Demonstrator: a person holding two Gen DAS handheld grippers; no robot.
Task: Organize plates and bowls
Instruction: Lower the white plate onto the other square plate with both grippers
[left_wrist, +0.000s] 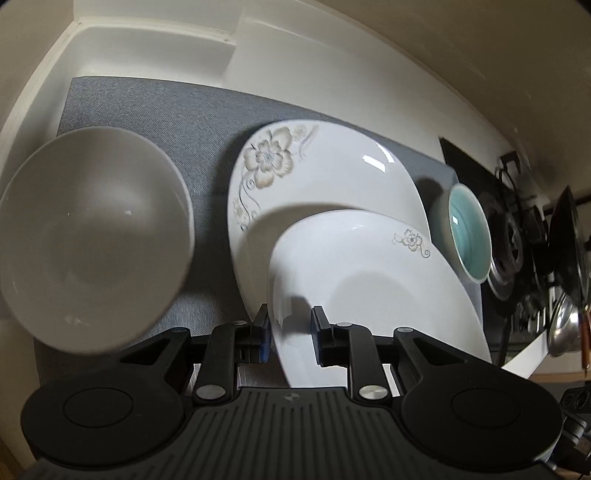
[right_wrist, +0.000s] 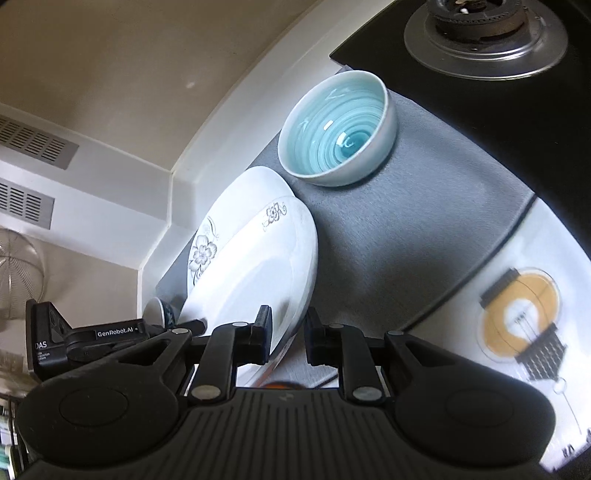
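A small white plate (left_wrist: 369, 288) with a little flower mark lies over a larger flowered plate (left_wrist: 317, 173) on a grey mat (left_wrist: 155, 107). My left gripper (left_wrist: 290, 332) straddles the small plate's near rim, jaws partly closed on it. My right gripper (right_wrist: 286, 332) straddles the opposite rim of the same small plate (right_wrist: 255, 269), above the larger plate (right_wrist: 221, 229). A white bowl (left_wrist: 88, 236) stands left of the plates. A teal-glazed bowl (left_wrist: 467, 232) stands on the mat beyond them; it also shows in the right wrist view (right_wrist: 336, 129).
A black gas hob with a burner (right_wrist: 484, 33) borders the mat (right_wrist: 388, 240) on the right side. A white wall ledge (left_wrist: 155, 40) runs behind the mat. Pans and utensils (left_wrist: 565, 258) hang by the hob. A printed sheet (right_wrist: 524, 325) lies beside the mat.
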